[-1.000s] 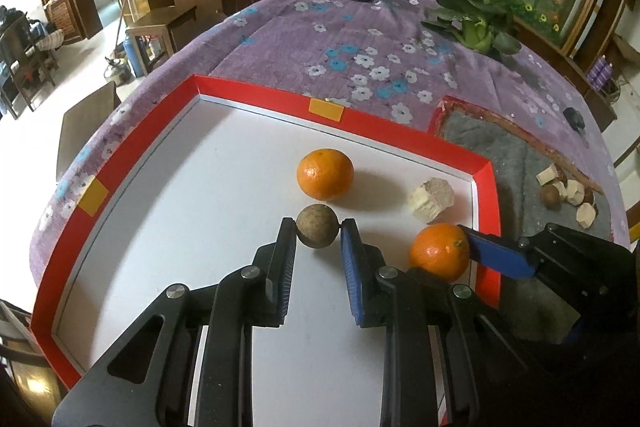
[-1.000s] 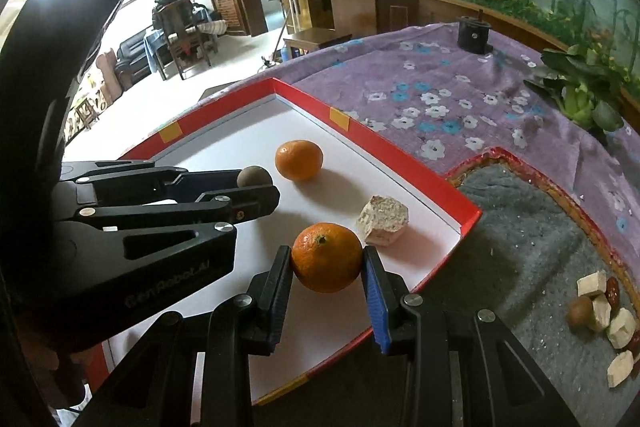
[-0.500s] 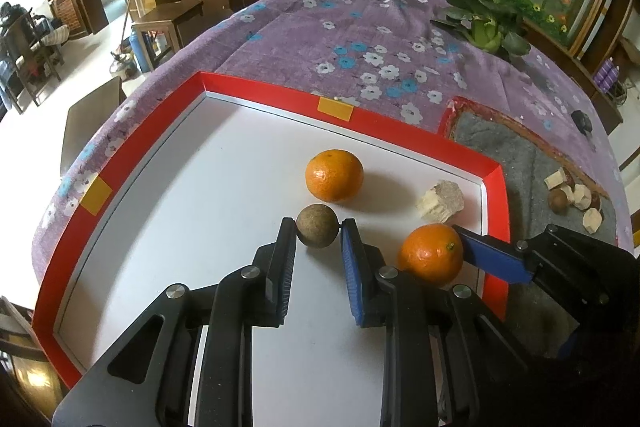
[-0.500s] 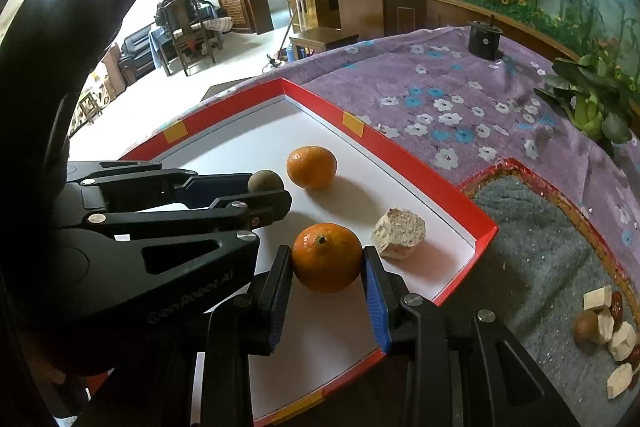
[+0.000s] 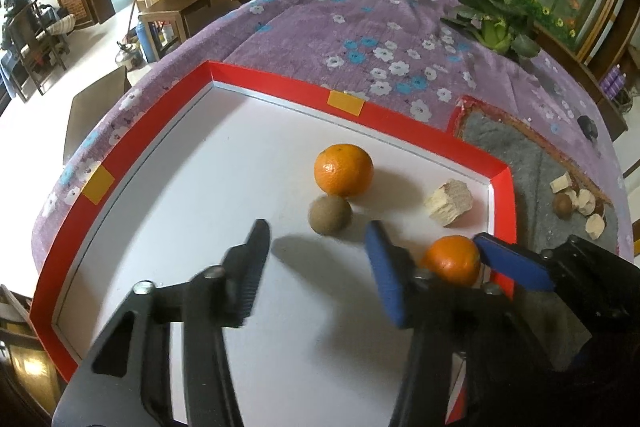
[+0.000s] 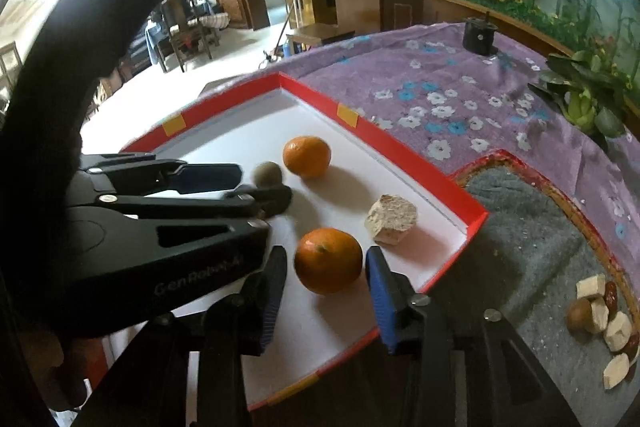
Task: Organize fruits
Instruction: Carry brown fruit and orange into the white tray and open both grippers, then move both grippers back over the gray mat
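I hold one tool in each hand over the white tray with the red rim [image 5: 120, 147]. My left gripper [image 5: 316, 239] has just been opening, and its jaws now stand wide apart with nothing between them. The small round brown fruit [image 5: 330, 215] sits on the tray floor just past its tips, free, right next to the far round orange fruit [image 5: 343, 169]; I cannot tell if the two touch.

My right gripper [image 6: 326, 263] has just been opening too. The near round orange fruit [image 6: 328, 260] sits on the tray between its jaws, but I see a thin gap on each side, so I am not squeezing it. A pale rough chunk [image 6: 392, 214] lies just beside that orange, close to the tray corner.

I think the little brown fruit is light and hard. It is a ball, so it can roll off on the smooth tray. I would pinch it across its fat middle, gently.

I think the oranges are heavier and a bit soft, with bumpy skin that grips well. I would take one at its widest part and not squash it.
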The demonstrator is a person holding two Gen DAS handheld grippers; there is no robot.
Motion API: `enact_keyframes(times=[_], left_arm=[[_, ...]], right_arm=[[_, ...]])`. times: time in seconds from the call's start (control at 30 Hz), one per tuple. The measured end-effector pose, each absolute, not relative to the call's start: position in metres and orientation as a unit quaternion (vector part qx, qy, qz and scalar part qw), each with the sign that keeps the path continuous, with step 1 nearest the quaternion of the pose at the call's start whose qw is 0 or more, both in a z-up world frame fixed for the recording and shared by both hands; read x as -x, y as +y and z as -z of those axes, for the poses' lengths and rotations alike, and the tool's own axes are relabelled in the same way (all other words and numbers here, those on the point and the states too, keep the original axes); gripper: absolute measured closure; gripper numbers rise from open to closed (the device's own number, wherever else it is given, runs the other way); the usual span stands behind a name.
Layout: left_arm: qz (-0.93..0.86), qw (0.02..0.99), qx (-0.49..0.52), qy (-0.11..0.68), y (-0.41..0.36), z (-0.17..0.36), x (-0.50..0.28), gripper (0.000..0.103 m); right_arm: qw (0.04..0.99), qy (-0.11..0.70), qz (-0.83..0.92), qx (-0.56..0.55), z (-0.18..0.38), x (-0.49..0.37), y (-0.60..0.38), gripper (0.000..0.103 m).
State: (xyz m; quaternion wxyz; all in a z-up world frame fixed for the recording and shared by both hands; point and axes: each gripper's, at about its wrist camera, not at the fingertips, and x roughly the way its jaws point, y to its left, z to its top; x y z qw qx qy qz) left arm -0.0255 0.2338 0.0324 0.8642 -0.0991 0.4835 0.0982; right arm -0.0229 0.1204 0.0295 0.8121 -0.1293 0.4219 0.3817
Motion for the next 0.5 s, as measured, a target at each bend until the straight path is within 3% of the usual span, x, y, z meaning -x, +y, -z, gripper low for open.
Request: enact_keyframes(times=[0.5], left_arm=[[-0.093,0.892,0.073,0.437,0.196,-0.072,0.045,0.051]], right_arm=[[0.848,0.391,-0.35,0.078,-0.064,0.042,0.053,0.059]])
